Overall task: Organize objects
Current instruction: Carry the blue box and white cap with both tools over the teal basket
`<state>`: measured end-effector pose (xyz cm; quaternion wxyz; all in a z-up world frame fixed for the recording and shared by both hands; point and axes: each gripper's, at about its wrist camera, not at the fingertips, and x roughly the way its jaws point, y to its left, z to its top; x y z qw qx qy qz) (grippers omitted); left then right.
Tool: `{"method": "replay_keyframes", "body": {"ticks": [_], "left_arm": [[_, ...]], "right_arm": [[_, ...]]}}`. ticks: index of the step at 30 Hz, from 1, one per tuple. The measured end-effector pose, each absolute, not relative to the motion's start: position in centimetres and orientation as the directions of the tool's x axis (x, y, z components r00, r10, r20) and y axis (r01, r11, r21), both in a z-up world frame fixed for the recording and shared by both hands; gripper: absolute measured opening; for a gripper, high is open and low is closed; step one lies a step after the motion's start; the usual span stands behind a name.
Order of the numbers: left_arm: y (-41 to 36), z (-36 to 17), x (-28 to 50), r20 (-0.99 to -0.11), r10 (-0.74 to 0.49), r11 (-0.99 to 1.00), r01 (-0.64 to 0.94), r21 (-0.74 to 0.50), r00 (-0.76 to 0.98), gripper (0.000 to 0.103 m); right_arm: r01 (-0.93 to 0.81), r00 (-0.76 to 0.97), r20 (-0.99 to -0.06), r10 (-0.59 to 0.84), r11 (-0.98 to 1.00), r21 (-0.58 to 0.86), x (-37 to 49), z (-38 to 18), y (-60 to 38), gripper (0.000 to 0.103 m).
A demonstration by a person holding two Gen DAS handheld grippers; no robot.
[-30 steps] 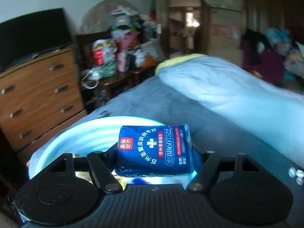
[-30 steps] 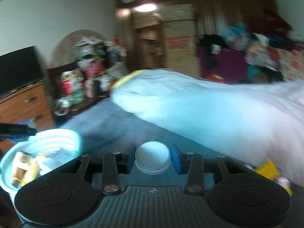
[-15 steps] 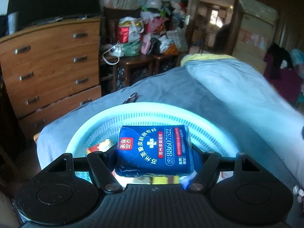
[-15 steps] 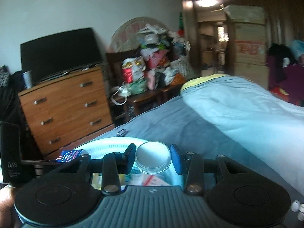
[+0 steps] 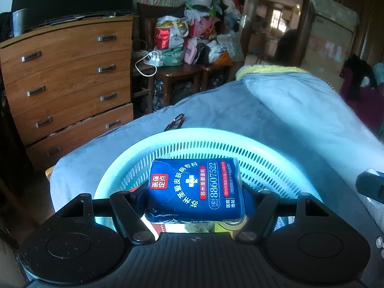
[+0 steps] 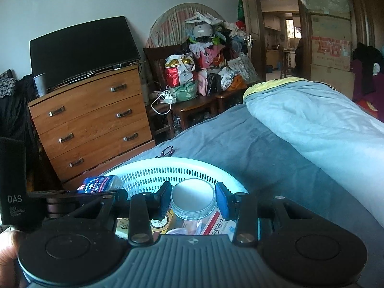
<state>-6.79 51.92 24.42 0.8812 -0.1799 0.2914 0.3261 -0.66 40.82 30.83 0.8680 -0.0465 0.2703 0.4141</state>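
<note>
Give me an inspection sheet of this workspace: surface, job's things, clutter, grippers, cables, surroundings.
Surface: blue bedspread, folded lighter quilt on it.
Job's things: slotted basket holding small packets; blue tissue pack; jar with metal lid.
Clutter: eyeglasses on the bed beyond the basket.
Grippers: left gripper shut on the tissue pack over the basket; right gripper shut on the jar, over the basket.
Cables: white power strip and cord on the side table.
Surroundings: wooden dresser, television, piled bags.
</note>
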Motion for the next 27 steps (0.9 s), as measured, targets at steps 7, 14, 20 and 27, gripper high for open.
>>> {"method": "replay_keyframes", "body": {"ticks": [7, 14, 20, 27], "left_arm": [[51.7, 24.2, -6.5, -0.631, 0.474, 0.726, -0.678, -0.114, 0.614, 0.072], [51.8, 24.1, -6.4, -0.633, 0.474, 0.724, -0.680, -0.115, 0.612, 0.072], [51.8, 24.0, -6.4, -0.634, 0.478, 0.722, -0.683, -0.110, 0.608, 0.072], [51.9, 23.7, -6.2, -0.638, 0.477, 0.721, -0.684, -0.108, 0.604, 0.072]], "right_arm": [[-0.747, 0.506, -0.510, 0.696, 0.649, 0.145, -0.5, 30.3, 40.9, 0.042], [-0.749, 0.498, -0.516, 0.697, 0.645, 0.148, -0.2, 29.6, 41.6, 0.042], [-0.749, 0.495, -0.522, 0.695, 0.646, 0.151, 0.0, 29.2, 41.8, 0.042], [-0.750, 0.498, -0.533, 0.684, 0.648, 0.132, 0.1, 28.8, 42.3, 0.042]]}}
